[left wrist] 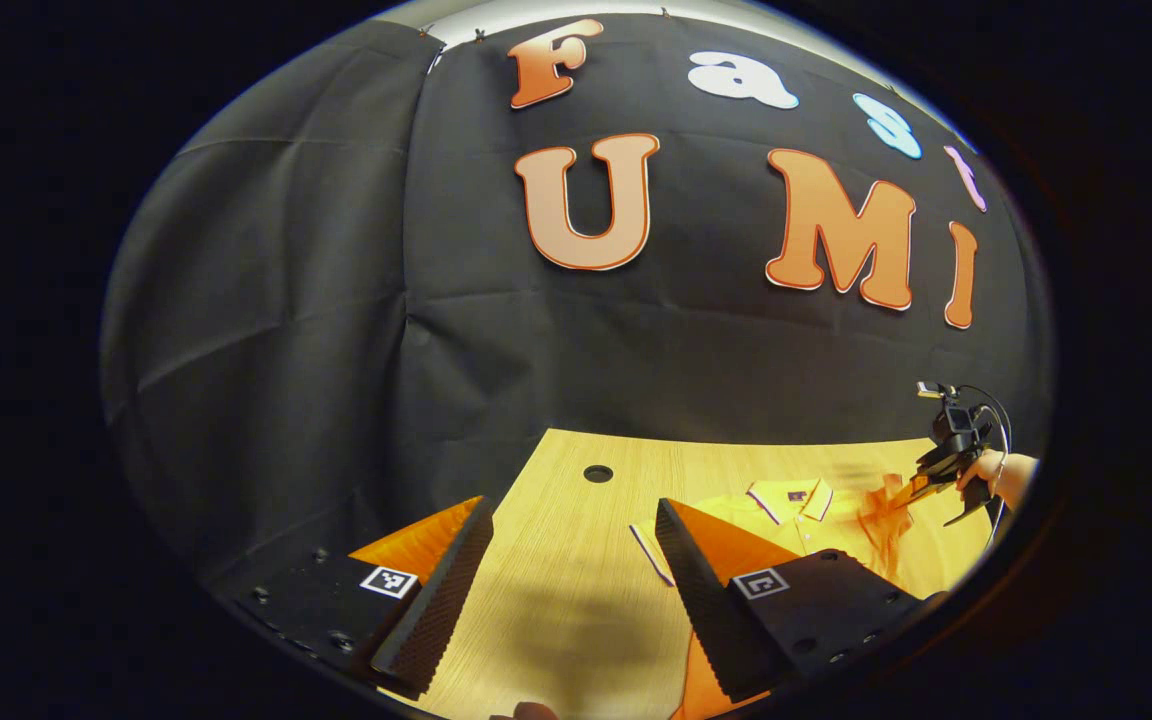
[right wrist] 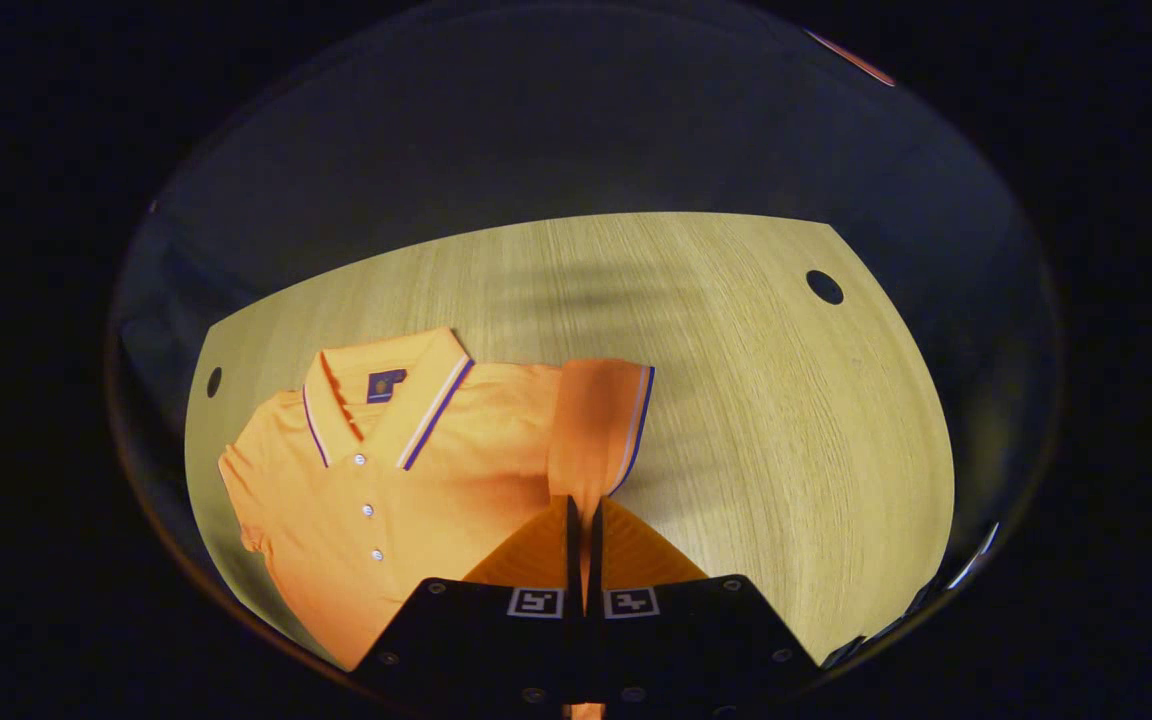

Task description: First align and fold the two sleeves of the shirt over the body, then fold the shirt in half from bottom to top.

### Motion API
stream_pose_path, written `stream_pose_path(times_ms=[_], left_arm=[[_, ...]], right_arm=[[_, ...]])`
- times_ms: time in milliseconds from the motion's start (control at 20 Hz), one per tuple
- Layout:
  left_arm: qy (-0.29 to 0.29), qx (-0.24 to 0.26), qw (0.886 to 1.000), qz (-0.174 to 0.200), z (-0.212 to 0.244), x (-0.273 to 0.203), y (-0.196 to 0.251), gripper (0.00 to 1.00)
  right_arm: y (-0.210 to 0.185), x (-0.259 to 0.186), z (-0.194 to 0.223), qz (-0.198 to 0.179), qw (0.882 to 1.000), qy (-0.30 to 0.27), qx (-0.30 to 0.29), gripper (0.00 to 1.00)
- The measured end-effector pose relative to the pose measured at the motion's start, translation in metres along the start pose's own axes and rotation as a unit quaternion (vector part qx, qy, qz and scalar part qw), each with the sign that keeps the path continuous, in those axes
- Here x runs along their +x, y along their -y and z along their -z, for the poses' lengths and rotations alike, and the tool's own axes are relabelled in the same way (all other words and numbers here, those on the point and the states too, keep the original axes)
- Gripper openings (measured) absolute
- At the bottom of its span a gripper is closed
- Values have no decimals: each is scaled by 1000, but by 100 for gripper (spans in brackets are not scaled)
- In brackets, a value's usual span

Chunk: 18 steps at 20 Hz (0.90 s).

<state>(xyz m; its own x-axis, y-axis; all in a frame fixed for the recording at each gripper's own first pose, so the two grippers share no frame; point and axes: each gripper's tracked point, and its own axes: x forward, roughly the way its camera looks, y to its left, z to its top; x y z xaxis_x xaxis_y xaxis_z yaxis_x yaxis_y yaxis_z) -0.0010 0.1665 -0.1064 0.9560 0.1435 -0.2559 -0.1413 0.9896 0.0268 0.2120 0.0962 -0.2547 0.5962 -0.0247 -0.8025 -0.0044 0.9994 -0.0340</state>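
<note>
An orange polo shirt is laid face up on a pale wooden table, its collar edged with white and dark stripes and 3 buttons visible down the placket. In the right gripper view, the shirt is seen on the left part of the tabletop, collar toward the far edge. The right gripper is seen at the bottom of that view with its 2 fingers drawn almost together, only a thin strip of orange cloth being left between them. The sleeve is held there by both fingers and is lifted off the table, its striped cuff hanging uppermost and slightly blurred. 2 round holes are cut in the tabletop, 1 near the right far corner and 1 at the left edge.

In the left gripper view, the left gripper is seen with its fingers spread wide, nothing being held between them; bare table is visible in the gap. The shirt lies beyond and to the right of the right-hand finger, which overlaps it in the picture. Farther right, the other gripper is seen above the shirt, held by a hand, with blurred orange cloth hanging below it. The booth's black cloth wall stands behind the table.
</note>
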Motion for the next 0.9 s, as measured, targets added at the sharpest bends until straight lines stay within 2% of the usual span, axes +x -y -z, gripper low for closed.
stream_pose_path(times_ms=[100,200,350,400,450,500,550,600,700,750,900], left_arm=[[2,-1,1000,5,-2,-2,-7,98],[2,0,1000,8,1,-1,-12,98],[4,2,1000,12,-1,-1,-22,96],[4,1,1000,14,1,0,-24,98],[3,1,1000,15,1,0,-26,98],[3,-1,1000,16,3,2,-29,98],[1,-5,1000,19,3,3,-32,98],[-4,-11,1000,24,7,6,-29,99],[-20,-33,999,38,11,13,-25,98],[-29,-46,997,47,13,17,-19,98],[-52,-78,994,64,17,38,-3,99]], right_arm=[[-26,-5,3,-26,1000,2,-3,1],[-58,-10,9,-73,997,-5,-2,2],[-92,-12,18,-113,993,-14,-1,3],[-105,-17,21,-135,991,-16,-1,9],[-119,-22,21,-160,987,-17,5,19],[-134,-27,22,-184,983,-14,12,23],[-142,-33,19,-199,980,-9,18,44],[-147,-35,18,-204,979,-2,19,54],[-144,-39,15,-191,981,23,10,90],[-139,-44,12,-179,983,38,0,99],[-120,-63,1,-146,985,91,-28,99]])
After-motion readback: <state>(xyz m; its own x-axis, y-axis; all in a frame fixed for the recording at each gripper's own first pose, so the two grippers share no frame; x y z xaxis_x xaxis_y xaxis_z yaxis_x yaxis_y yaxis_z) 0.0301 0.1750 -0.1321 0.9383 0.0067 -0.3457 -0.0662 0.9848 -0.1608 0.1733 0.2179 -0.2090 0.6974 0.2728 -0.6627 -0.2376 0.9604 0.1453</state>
